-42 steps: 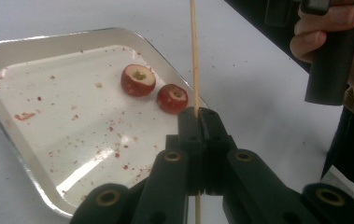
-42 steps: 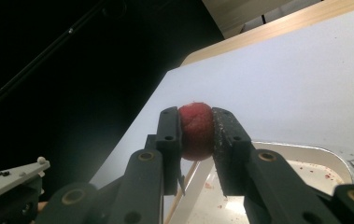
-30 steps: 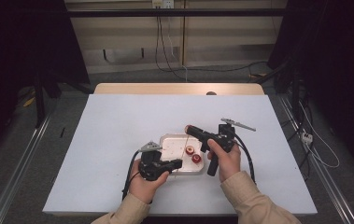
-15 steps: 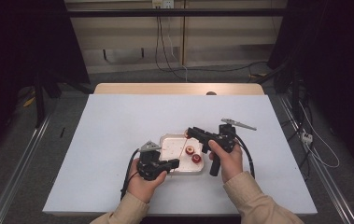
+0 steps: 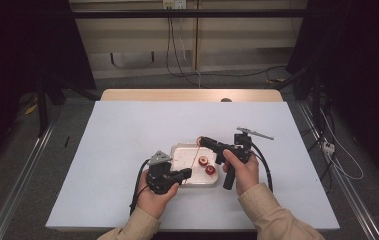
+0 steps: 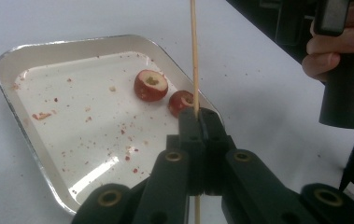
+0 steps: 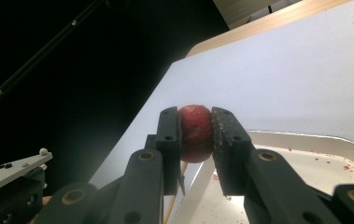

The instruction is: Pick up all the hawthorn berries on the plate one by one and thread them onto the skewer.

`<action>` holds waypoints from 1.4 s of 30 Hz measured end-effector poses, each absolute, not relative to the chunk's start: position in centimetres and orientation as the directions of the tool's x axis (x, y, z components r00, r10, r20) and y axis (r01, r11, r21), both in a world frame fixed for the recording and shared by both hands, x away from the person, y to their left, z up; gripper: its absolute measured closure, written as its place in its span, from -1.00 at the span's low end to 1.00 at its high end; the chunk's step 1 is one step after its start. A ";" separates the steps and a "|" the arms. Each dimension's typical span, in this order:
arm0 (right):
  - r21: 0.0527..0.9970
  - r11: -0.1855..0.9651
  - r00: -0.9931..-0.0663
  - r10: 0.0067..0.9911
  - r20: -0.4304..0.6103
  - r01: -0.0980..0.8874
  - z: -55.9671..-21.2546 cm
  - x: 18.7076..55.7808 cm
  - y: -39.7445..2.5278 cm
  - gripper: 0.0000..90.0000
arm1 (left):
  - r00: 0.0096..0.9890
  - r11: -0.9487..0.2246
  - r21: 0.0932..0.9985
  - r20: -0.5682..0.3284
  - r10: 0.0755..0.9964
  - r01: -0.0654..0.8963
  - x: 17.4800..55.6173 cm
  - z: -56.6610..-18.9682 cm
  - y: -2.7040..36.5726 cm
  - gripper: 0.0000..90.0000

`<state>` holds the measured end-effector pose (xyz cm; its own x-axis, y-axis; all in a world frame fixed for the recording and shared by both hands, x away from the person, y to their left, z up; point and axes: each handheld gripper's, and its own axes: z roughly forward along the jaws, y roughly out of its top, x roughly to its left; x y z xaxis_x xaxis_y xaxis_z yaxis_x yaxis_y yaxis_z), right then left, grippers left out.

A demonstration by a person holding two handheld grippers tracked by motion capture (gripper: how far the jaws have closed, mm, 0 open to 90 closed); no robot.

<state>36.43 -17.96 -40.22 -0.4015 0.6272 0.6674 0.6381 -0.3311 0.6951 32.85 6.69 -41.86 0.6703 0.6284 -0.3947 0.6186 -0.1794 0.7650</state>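
- We see the left gripper point(image 5: 189, 173) at the near edge of the tray point(image 5: 177, 150) in the high view, its jaws pressed together on a thin wooden skewer point(image 6: 194, 56).
- In the left gripper view the skewer rises straight up from between those jaws point(image 6: 201, 122) and runs out of the top of the picture, standing upright or close to it.
- We find the right gripper point(image 5: 202, 141) held over the far right part of the tray, its jaws pinching a red fruit piece point(image 7: 195, 133).
- In the right gripper view the fruit piece sits squarely between the two pads point(image 7: 196, 140), touching both, raised above the tray's rim point(image 7: 305, 137).
- Just beneath that fruit piece we make out a pale stick that looks like the skewer's upper end point(image 7: 177, 186); we cannot tell whether it touches the fruit.
- Two more red fruit pieces lie in the tray: one with its hollowed top facing up point(image 6: 151, 85), the other point(image 6: 180, 101) just beside it and partly behind the skewer.
- Red crumbs point(image 6: 41, 115) are scattered over the tray floor, and the tray rests on the white table point(image 5: 127, 130).
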 end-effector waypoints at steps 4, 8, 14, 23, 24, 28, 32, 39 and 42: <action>0.681 -0.333 -0.404 0.608 0.683 0.652 -40.4 36.3 -17.7 0.66 | 0.671 -0.172 0.771 -0.394 0.628 0.613 33.0 -41.9 6.8 1.00; 0.673 -0.320 -0.409 0.597 0.690 0.667 -40.6 36.2 -17.4 0.66 | 0.672 -0.170 0.773 -0.392 0.628 0.611 33.1 -41.8 6.9 1.00; 0.673 -0.308 -0.416 0.595 0.687 0.672 -40.7 36.1 -17.1 0.66 | 0.661 -0.160 0.770 -0.398 0.636 0.618 33.2 -41.9 6.9 1.00; 0.680 -0.301 -0.423 0.599 0.680 0.668 -41.1 35.7 -17.1 0.66 | 0.657 -0.151 0.768 -0.407 0.635 0.622 33.4 -42.2 6.8 1.00; 0.681 -0.301 -0.424 0.598 0.680 0.668 -41.1 35.7 -17.1 0.66 | 0.661 -0.160 0.769 -0.401 0.634 0.619 33.5 -42.2 6.8 1.00; 0.682 -0.291 -0.423 0.604 0.675 0.671 -41.1 35.6 -17.1 0.66 | 0.659 -0.165 0.760 -0.408 0.632 0.628 33.6 -42.3 6.7 1.00; 0.674 -0.296 -0.418 0.599 0.683 0.677 -41.3 35.5 -17.3 0.66 | 0.658 -0.160 0.757 -0.418 0.627 0.633 33.5 -42.3 6.6 1.00; 0.673 -0.293 -0.416 0.601 0.682 0.679 -41.4 35.4 -17.4 0.67 | 0.652 -0.162 0.746 -0.428 0.626 0.645 33.7 -42.4 6.5 1.00; 0.667 -0.295 -0.413 0.597 0.688 0.684 -41.4 35.4 -17.5 0.66 | 0.658 -0.159 0.751 -0.431 0.617 0.641 33.6 -42.4 6.5 1.00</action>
